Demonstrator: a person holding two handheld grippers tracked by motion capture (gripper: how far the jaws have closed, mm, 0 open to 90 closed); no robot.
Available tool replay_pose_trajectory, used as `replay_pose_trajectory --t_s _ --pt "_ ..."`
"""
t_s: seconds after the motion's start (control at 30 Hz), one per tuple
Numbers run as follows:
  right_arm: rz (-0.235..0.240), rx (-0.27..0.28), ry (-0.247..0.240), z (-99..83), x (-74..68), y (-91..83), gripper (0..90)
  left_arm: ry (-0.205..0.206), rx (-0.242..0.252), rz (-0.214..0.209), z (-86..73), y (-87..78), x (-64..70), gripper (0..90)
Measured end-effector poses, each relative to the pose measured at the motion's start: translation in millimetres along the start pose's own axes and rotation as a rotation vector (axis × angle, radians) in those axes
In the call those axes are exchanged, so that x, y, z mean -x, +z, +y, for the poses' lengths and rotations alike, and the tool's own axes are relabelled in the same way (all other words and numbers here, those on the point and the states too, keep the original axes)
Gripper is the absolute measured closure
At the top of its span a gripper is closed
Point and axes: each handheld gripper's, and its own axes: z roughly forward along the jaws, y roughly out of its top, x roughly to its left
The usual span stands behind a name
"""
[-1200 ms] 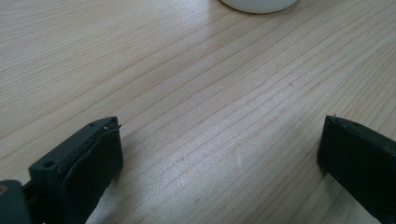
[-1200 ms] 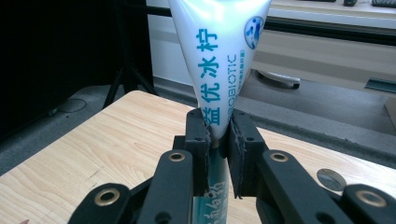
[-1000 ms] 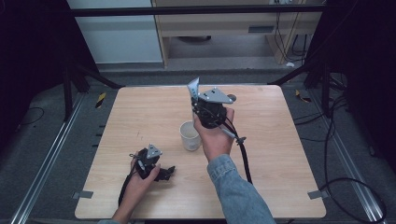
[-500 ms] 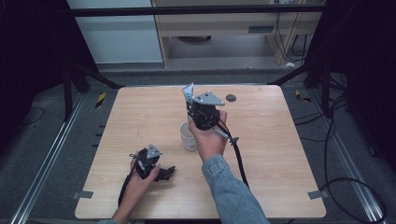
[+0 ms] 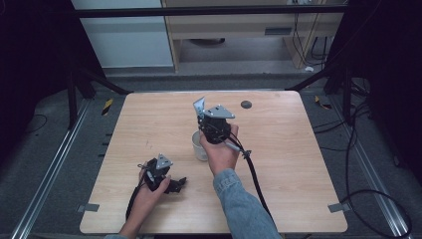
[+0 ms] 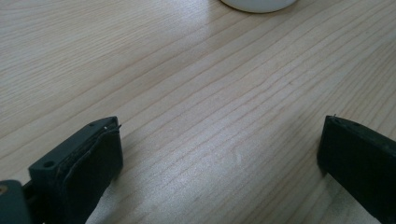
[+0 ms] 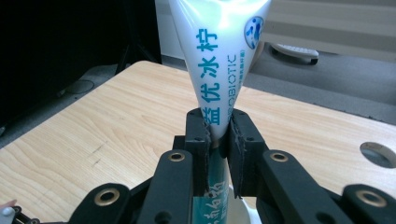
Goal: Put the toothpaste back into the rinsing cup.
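My right gripper [image 5: 203,121] is shut on a white tube with teal lettering [image 5: 199,106], held upright with its flat wide end up. In the right gripper view the jaws pinch the tube [image 7: 217,60] at its narrow middle, my right gripper [image 7: 218,128] pointing toward the table's far side. A white cup [image 5: 199,148] stands directly under the tube, partly hidden by the hand. Near the front left, my left gripper [image 5: 175,185] rests low on the table, open [image 6: 224,149] with bare wood between its jaws. The cup's base [image 6: 257,3] shows ahead of it.
The wooden table [image 5: 283,149] has a dark round grommet [image 5: 245,104] near its far edge, also seen as the grommet [image 7: 379,154] at right. A black cable [image 5: 254,174] trails from the right gripper across the table toward the front. Dark floor and metal rails surround the table.
My right gripper has carried the tube a little left and toward the near side, lower over the cup. The left gripper has stayed put.
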Motion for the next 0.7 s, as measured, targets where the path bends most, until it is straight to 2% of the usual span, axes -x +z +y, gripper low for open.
replay_pose_trajectory --t_s 0.3,0.7 --pt "0.003 -0.023 0.012 -13.3 -1.4 9.5 79.3 0.0 0.0 0.0 -0.1 0.0 0.0 0.0" --pt "0.009 -0.035 0.024 -20.0 -3.9 15.3 79.3 0.0 0.0 0.0 -0.1 0.0 0.0 0.0"
